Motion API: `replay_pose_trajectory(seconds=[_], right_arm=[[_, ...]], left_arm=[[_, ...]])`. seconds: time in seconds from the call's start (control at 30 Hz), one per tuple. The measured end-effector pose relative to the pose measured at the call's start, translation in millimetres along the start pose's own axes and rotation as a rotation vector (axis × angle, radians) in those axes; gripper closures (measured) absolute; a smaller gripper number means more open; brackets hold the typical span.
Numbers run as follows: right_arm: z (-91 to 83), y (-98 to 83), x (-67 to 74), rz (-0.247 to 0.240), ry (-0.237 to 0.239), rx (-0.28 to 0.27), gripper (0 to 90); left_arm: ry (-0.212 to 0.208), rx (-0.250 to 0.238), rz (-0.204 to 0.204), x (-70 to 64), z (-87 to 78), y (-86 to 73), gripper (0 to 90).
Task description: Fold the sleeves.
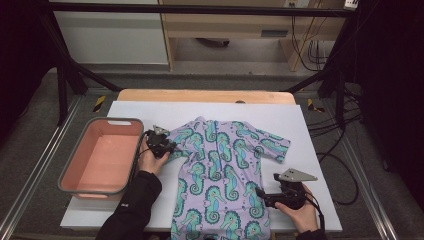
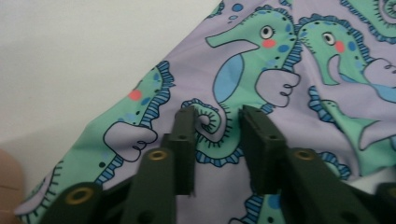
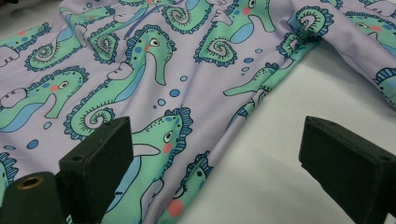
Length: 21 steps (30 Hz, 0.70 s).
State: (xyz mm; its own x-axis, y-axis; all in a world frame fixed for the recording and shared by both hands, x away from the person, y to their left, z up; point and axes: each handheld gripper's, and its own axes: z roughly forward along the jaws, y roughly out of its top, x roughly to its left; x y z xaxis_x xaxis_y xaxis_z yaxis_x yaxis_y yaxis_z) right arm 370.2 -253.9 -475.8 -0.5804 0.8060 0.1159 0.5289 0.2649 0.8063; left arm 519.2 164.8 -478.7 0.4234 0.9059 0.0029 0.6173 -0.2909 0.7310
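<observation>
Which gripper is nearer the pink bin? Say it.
Left. The left gripper sits at the shirt's sleeve, just beside the pink bin. The right gripper is across the shirt, at its far edge.

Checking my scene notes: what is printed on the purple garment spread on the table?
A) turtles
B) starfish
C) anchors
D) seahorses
D: the garment shows green seahorses with curled tails and snouts, plain in both gripper views, under the left gripper.

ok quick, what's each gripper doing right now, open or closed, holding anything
left gripper: jaws narrowed around a fold of the seahorse garment sleeve; firm grip cannot be told.
right gripper: jaws wide open at the garment's side edge, holding nothing.
</observation>
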Motion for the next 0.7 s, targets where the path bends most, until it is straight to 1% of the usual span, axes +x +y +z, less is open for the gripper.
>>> replay_pose_trajectory(seconds=[0.03,0.1,0.13,0.17,0.23,0.33,0.37,0.4,0.47,0.53,0.63,0.7], right_arm=[[0.2,-0.2,0.2,-0.001,0.000,-0.001,10.7],[0.0,-0.3,0.2,-0.001,0.000,-0.001,10.6],[-0.3,-0.2,0.1,0.003,0.000,0.001,10.6],[-0.3,-0.3,-0.3,0.002,0.001,0.000,10.6],[-0.7,-0.6,-0.8,0.000,0.001,0.000,10.7],[-0.7,-0.7,-1.4,0.001,-0.002,-0.007,10.6],[-0.7,-0.8,-1.5,0.001,-0.001,-0.007,10.6],[-0.8,-0.8,-1.4,0.002,0.000,-0.007,10.6],[-1.0,-0.7,-1.3,0.002,-0.001,-0.008,10.7],[-1.0,-0.6,-1.4,0.003,0.000,-0.008,10.7],[-0.6,-0.9,-1.6,0.003,0.000,-0.005,10.7],[-1.0,-0.7,-1.5,0.002,0.000,-0.008,10.8]], left_arm=[[-0.001,-0.003,0.003,-0.6,0.0,-0.4,70.7],[-0.007,-0.008,-0.008,-0.9,0.0,-0.6,76.2],[-0.016,-0.008,-0.018,-0.6,0.2,-0.6,82.4],[-0.015,-0.010,-0.026,-0.6,0.4,-0.8,85.9],[-0.010,-0.011,-0.031,-1.1,0.4,-0.6,87.9],[-0.009,-0.014,-0.049,-0.6,0.0,-0.4,88.8],[-0.008,-0.016,-0.048,-0.7,-0.4,-0.1,88.9],[-0.007,-0.025,-0.052,-1.0,-1.8,0.3,89.0],[-0.012,-0.065,-0.043,-2.8,-7.2,2.7,89.0],[-0.019,-0.116,-0.035,-5.6,-15.0,6.6,89.1],[-0.052,-0.195,-0.015,-10.6,-26.2,13.9,89.0],[-0.083,-0.228,0.004,-14.4,-31.6,18.9,89.1]])
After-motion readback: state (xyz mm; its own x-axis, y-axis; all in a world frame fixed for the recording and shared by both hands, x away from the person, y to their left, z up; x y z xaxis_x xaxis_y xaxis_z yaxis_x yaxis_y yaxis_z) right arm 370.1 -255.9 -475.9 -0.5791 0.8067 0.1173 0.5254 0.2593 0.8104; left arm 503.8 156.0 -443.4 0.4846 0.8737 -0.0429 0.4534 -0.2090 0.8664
